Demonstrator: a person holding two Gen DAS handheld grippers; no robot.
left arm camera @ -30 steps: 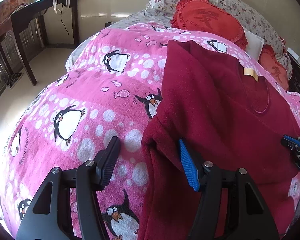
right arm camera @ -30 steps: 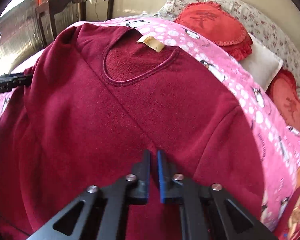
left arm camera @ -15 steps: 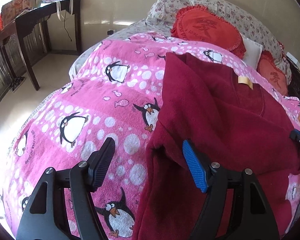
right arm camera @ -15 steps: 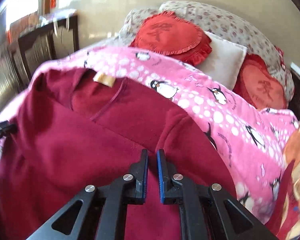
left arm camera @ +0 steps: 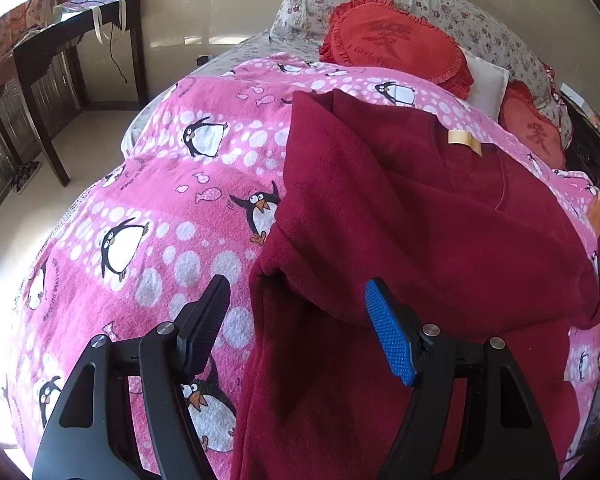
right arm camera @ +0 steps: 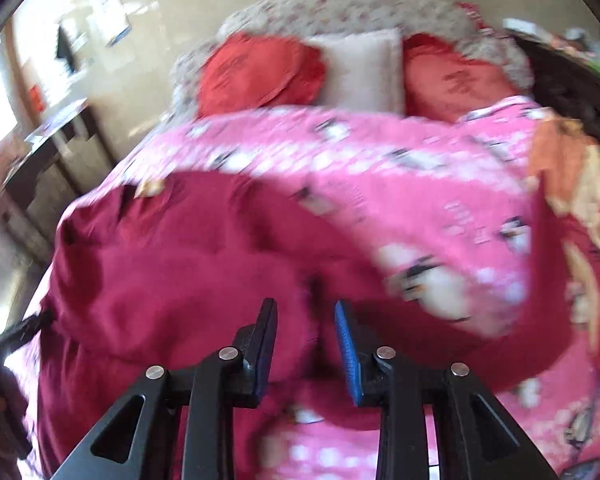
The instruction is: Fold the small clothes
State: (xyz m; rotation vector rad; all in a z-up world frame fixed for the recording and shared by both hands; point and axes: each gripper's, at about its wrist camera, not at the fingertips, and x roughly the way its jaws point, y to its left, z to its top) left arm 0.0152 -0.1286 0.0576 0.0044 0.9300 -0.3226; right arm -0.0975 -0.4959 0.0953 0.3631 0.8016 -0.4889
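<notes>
A maroon sweatshirt (left arm camera: 420, 240) is spread on the pink penguin blanket (left arm camera: 160, 220). The left gripper (left arm camera: 298, 316) is held wide over its edge; the right gripper (right arm camera: 306, 340) is held partly apart, gripping nothing.

Left gripper (left arm camera: 296, 320): two matte black angular arms with triangular cut-outs, each bearing round silver screw heads, ending in a ribbed black pad on one finger and a textured blue pad (left arm camera: 389, 336) on the other. Right gripper (right arm camera: 305, 344): the same black frame with triangular openings and silver screws, its fingers (right arm camera: 346, 348) lined with blue ribbed pads on their inner faces; this view is motion-blurred, so finer markings cannot be read
</notes>
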